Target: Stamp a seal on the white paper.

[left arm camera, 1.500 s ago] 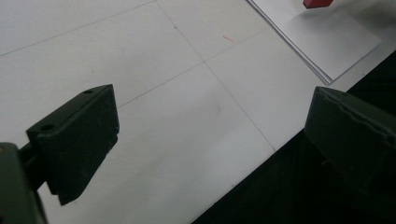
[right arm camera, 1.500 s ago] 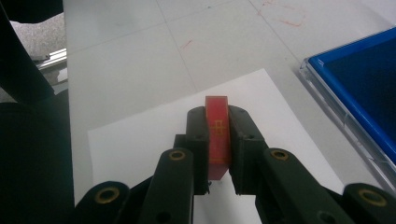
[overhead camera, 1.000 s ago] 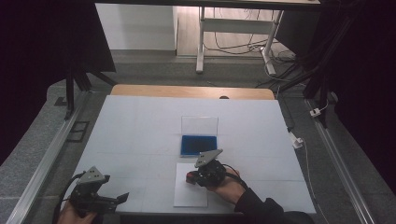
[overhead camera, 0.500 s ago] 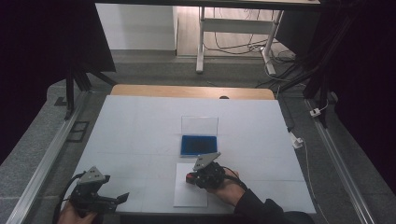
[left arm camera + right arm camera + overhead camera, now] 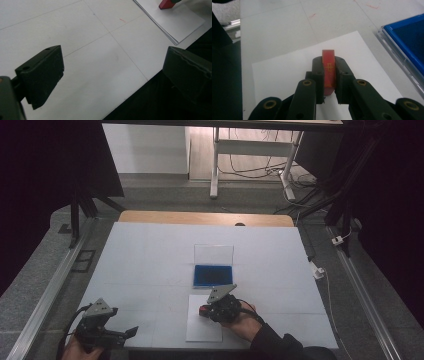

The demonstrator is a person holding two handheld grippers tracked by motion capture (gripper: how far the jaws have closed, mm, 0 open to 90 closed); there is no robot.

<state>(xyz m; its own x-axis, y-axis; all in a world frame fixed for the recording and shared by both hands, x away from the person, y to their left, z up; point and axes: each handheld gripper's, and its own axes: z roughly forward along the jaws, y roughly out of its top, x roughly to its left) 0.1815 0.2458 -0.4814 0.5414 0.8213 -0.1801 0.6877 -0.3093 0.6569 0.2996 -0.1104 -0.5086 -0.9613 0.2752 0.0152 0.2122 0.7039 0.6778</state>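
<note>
A small red stamp block [image 5: 328, 70] with gold marks stands on edge between the jaws of my right gripper [image 5: 328, 65], which is shut on it. It rests over the top part of a white paper sheet [image 5: 200, 332] near the table's front edge. The red block [image 5: 203, 310] pokes out to the left of the right gripper [image 5: 206, 311]. Just beyond the paper lies a blue ink pad [image 5: 213, 275] in a clear case, its lid [image 5: 213, 252] standing open behind it. My left gripper [image 5: 131, 332] hangs open at the front left edge, nothing between its jaws [image 5: 112, 72].
The white table top [image 5: 150, 260] has thin grid lines and a few red pen marks. Its front edge [image 5: 140, 85] runs just under the left gripper. A wooden strip [image 5: 205, 217] borders the far side. Metal rails [image 5: 55, 285] flank the table.
</note>
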